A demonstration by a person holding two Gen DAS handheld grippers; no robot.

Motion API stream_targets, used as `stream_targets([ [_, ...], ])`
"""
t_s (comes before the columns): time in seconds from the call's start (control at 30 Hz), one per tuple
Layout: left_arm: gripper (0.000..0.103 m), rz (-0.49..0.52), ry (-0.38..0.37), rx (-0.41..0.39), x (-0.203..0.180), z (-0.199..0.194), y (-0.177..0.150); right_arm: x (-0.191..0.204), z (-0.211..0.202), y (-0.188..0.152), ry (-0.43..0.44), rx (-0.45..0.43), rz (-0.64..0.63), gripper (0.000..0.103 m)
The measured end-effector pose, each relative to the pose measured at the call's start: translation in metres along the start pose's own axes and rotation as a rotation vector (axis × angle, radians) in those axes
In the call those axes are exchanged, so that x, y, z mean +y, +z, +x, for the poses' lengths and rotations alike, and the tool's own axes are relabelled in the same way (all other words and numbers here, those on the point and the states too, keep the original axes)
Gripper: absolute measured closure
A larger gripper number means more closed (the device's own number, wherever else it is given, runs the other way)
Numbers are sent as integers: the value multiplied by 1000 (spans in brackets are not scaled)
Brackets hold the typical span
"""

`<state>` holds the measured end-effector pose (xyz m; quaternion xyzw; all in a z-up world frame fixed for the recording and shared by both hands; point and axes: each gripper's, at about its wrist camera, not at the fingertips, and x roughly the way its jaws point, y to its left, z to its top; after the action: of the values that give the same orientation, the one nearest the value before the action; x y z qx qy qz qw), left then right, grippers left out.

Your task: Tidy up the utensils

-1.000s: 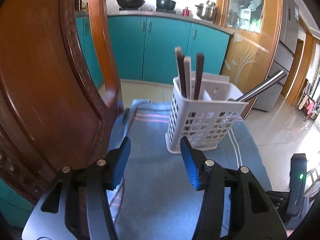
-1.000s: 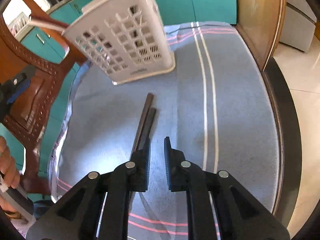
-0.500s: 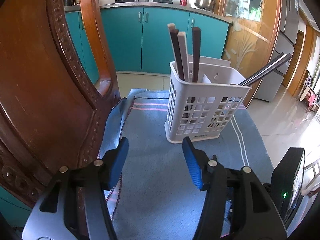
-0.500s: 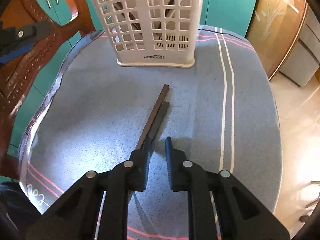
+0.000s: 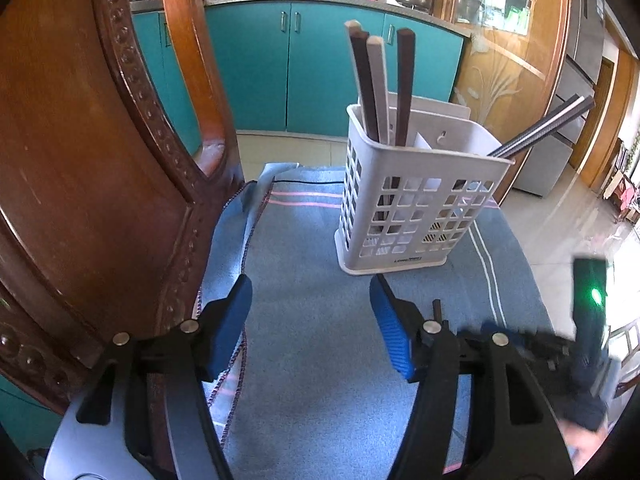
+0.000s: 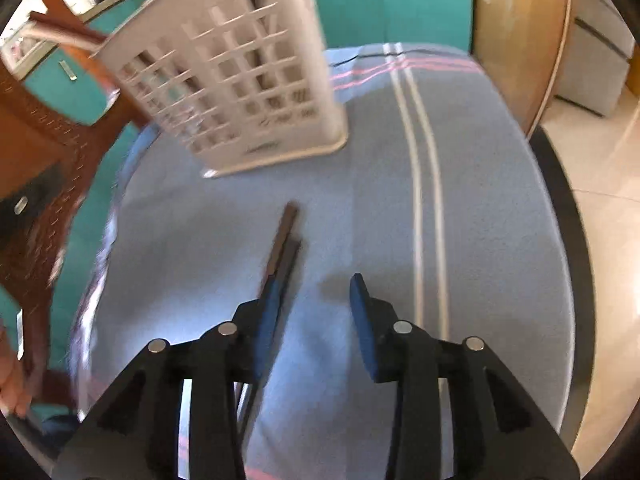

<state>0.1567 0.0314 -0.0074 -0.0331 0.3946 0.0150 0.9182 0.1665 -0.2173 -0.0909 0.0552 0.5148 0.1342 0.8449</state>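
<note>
Blue cloth (image 6: 480,240) lies bare right of the basket (image 5: 416,208); both grippers (image 5: 312,320) (image 6: 316,312) gape empty (chopsticks (image 6: 282,246) show clearly only in the right view).

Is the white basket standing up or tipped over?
Standing up. The basket sits flat on its base on the blue cloth, and the chopsticks inside poke out the top.

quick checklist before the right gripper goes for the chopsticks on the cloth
1. Right gripper open: ok.
2. Dark chopsticks lying flat on the blue cloth: ok.
3. Chopsticks between the fingers: not ok, they pass under the left finger, off centre.
4. White utensil basket upright: ok.
5. Left gripper open and empty, short of the basket: ok.
6. Image sharpness: not ok, right wrist view is motion-blurred.
</note>
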Motion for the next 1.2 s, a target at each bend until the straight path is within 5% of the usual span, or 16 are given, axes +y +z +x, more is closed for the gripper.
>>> stream_targets([
  [0.13, 40, 13, -2, 10, -2, 1, -3, 4, 16, 22, -178, -59, -36, 66],
  [0.23, 39, 29, 7, 21, -1, 4, -6, 14, 30, 26, -173, -54, -77, 59],
  [0.4, 38, 6, 34, 42, 9, 8, -8, 37, 27, 20, 26, -17, -113, 57],
  [0.53, 37, -7, 33, 53, 11, 9, -7, 44, 25, 2, -138, 33, -169, 57],
  [0.67, 37, 5, 30, 74, 5, 15, -8, 55, 15, -22, -179, 50, -251, 56],
  [0.73, 36, -7, 31, 84, 3, 17, -12, 49, 11, -28, -137, 58, -237, 64],
  [0.8, 36, -43, 28, 117, 5, 19, -22, 39, 4, -35, -140, 49, -218, 88],
  [1.0, 31, -1, -31, 173, -18, 19, -36, -13, -8, -27, -187, -10, -30, 93],
  [1.07, 29, 21, -46, 166, -26, 16, -35, -27, -13, -30, -136, -9, 35, 93],
  [1.2, 29, 23, -58, 181, -33, 22, -35, -23, -14, -33, -117, 4, 12, 89],
])
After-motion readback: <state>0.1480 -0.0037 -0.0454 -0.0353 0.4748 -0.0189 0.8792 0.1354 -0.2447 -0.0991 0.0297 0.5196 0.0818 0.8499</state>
